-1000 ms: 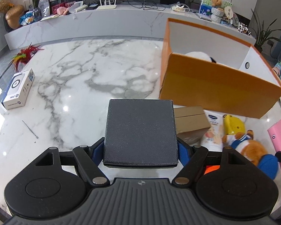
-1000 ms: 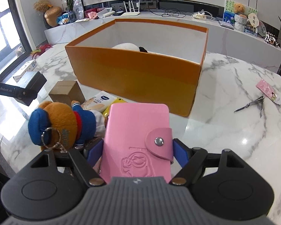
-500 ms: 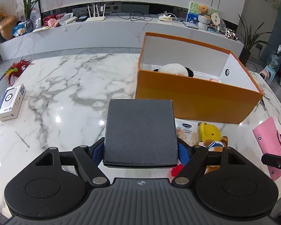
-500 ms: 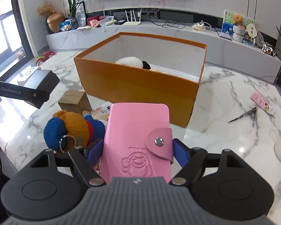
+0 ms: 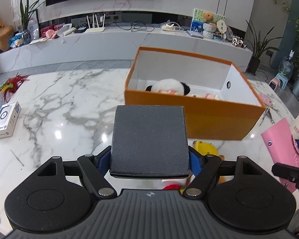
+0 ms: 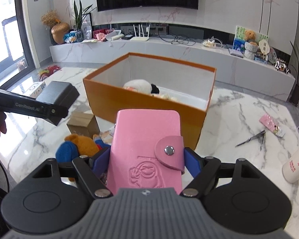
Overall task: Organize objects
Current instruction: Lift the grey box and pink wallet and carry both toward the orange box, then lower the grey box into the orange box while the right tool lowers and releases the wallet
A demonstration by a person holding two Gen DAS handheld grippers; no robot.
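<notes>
My left gripper (image 5: 149, 159) is shut on a flat dark grey box (image 5: 149, 139) and holds it above the marble table, near the orange box (image 5: 199, 119). My right gripper (image 6: 147, 159) is shut on a pink snap wallet (image 6: 147, 145), held above the table in front of the orange box (image 6: 145, 107). A panda plush (image 5: 169, 86) lies inside the box. In the right wrist view the grey box (image 6: 57, 94) shows at the left; in the left wrist view the wallet (image 5: 281, 145) shows at the right.
A teddy bear (image 6: 77, 147), a small cardboard box (image 6: 83, 124) and a yellow item (image 5: 205, 149) lie before the orange box. A white carton (image 5: 7, 122) lies far left. Scissors (image 6: 253, 138), a pink packet (image 6: 272, 125) and a white bottle (image 6: 297, 163) are at right.
Both grippers have risen and pulled back with their loads. The orange box now looks farther off and its inside shows more.
</notes>
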